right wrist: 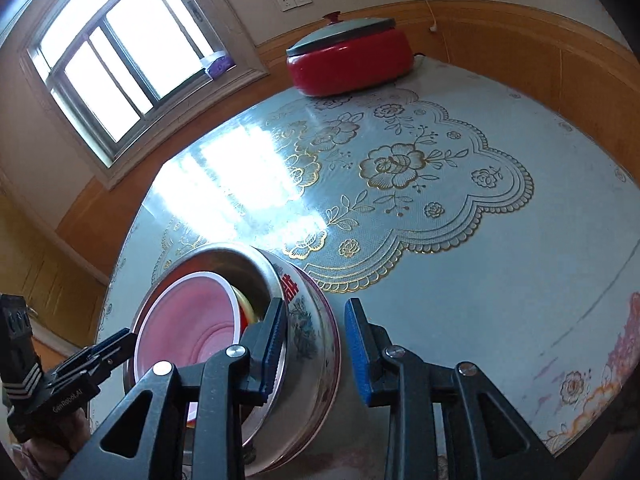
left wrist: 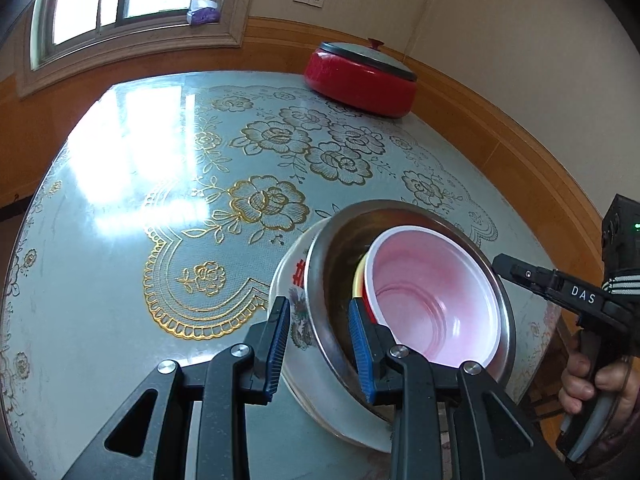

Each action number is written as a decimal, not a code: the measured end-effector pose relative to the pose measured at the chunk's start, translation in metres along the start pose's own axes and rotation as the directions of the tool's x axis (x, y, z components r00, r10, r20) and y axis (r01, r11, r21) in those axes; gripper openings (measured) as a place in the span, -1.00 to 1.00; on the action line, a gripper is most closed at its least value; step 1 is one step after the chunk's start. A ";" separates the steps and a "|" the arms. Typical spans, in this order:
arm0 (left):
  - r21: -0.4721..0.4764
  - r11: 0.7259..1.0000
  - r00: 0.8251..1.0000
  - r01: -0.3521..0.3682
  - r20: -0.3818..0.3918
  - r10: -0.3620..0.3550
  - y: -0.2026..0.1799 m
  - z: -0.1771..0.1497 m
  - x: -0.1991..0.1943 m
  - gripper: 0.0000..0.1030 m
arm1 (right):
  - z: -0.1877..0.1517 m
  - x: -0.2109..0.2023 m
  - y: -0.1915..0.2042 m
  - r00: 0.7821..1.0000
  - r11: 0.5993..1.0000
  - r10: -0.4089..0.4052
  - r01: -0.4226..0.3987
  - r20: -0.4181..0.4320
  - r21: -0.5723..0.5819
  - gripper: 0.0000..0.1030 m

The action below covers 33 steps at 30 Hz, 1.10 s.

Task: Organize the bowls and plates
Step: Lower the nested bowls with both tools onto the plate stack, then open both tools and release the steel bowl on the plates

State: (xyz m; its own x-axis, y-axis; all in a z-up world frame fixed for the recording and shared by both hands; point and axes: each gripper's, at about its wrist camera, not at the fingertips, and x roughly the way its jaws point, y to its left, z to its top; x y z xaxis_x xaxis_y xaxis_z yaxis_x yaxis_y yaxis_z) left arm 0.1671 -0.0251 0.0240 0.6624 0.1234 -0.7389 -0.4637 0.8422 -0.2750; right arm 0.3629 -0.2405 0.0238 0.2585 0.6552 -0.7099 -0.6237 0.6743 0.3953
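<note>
A nested stack stands at the table's near edge: a white enamel basin with flower print holds a steel bowl, which holds a red bowl with a pink-white inside and a yellow rim beside it. My left gripper is open, its jaws straddling the steel bowl's and basin's near rim. In the right wrist view the same basin, steel bowl and pink bowl show. My right gripper is open, its jaws straddling the basin's wall.
A red electric pot with a grey lid stands at the table's far side near the wall, also in the right wrist view. The round table has a glossy grey-blue cloth with gold flowers. A window lies beyond.
</note>
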 end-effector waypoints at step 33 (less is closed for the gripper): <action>0.059 0.998 1.000 -0.011 0.011 0.010 -0.017 -0.020 -0.017 -0.41 | -0.034 -0.013 0.007 1.000 0.999 0.016 -0.015 -0.020 0.044 -0.32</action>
State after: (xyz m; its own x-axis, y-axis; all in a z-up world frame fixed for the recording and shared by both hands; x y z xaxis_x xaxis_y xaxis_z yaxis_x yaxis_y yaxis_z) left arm 0.1520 -0.0518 0.0288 0.6641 0.1377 -0.7348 -0.4350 0.8706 -0.2300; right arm 0.3303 -0.2557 0.0155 0.2337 0.6592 -0.7147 -0.5949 0.6783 0.4312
